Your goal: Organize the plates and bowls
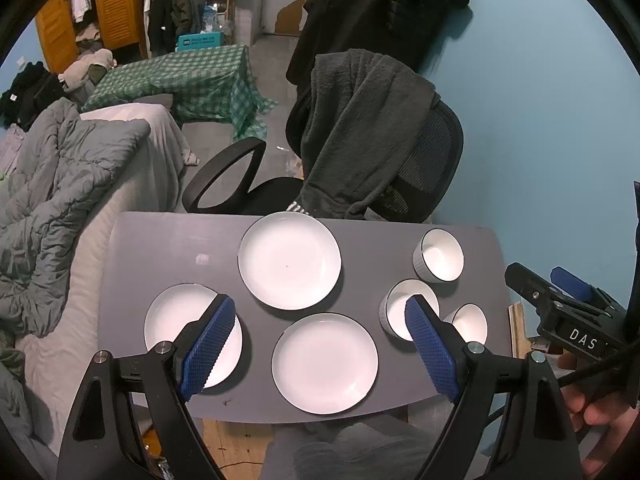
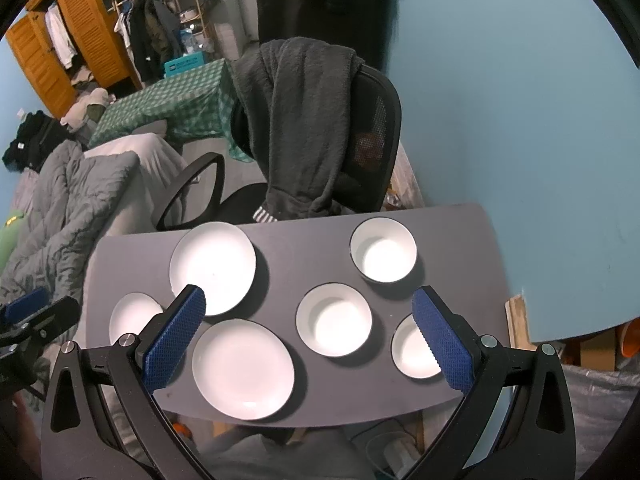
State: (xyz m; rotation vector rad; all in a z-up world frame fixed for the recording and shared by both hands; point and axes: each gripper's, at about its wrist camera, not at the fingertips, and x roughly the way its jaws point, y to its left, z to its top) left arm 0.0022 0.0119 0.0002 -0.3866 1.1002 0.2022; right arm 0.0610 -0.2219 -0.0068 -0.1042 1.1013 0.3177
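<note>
Three white plates lie on the grey table: a far plate, a near plate and a left plate. Three white bowls stand at the right: a far bowl, a middle bowl and a near bowl. My left gripper is open and empty, above the plates. My right gripper is open and empty, above the middle bowl; it also shows in the left wrist view.
A black office chair draped with a grey fleece stands behind the table. A bed with a grey duvet lies to the left. The blue wall is at the right.
</note>
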